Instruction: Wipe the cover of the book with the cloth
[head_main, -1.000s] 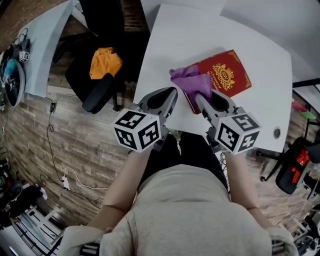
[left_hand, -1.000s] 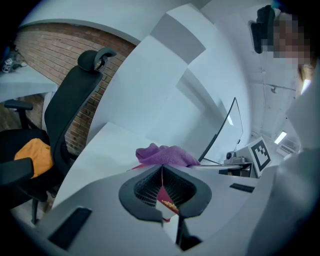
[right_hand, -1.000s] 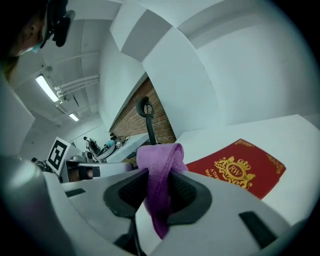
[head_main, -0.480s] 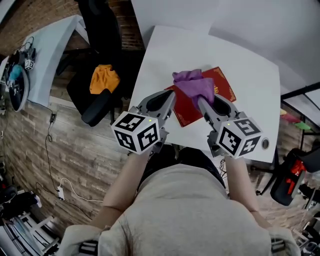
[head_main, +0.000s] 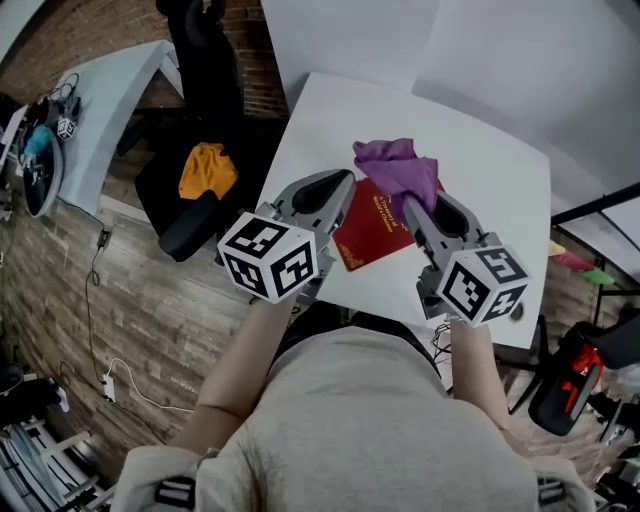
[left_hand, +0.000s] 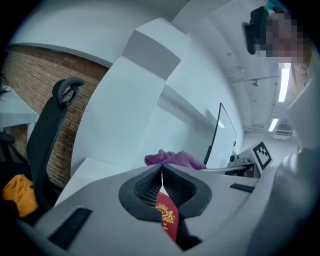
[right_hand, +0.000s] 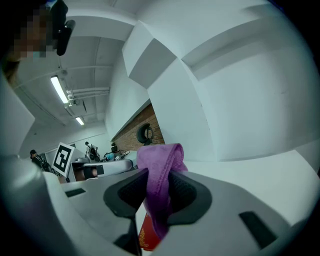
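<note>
A red book (head_main: 372, 226) with a gold crest is held by its near left edge over the white table (head_main: 480, 170). My left gripper (head_main: 343, 187) is shut on it; the left gripper view shows the cover (left_hand: 166, 220) wedged between the jaws of that gripper (left_hand: 161, 171). My right gripper (head_main: 409, 206) is shut on a purple cloth (head_main: 395, 165), bunched over the book's far end. In the right gripper view the cloth (right_hand: 161, 154) hangs through the closed jaws of the right gripper (right_hand: 156, 186), with the book (right_hand: 147, 238) below. The cloth (left_hand: 175, 159) also shows beyond the left jaws.
A black office chair (head_main: 185, 225) with an orange rag (head_main: 207, 170) on its seat stands left of the table. A grey desk (head_main: 105, 95) with clutter sits further left. A round hole (head_main: 515, 312) marks the table's near right corner. Red-and-black gear (head_main: 575, 365) lies on the floor at right.
The book has shifted left and toward me, and its near edge now sits in the left gripper's jaws. The cloth in the right gripper has slid to the book's far end.
</note>
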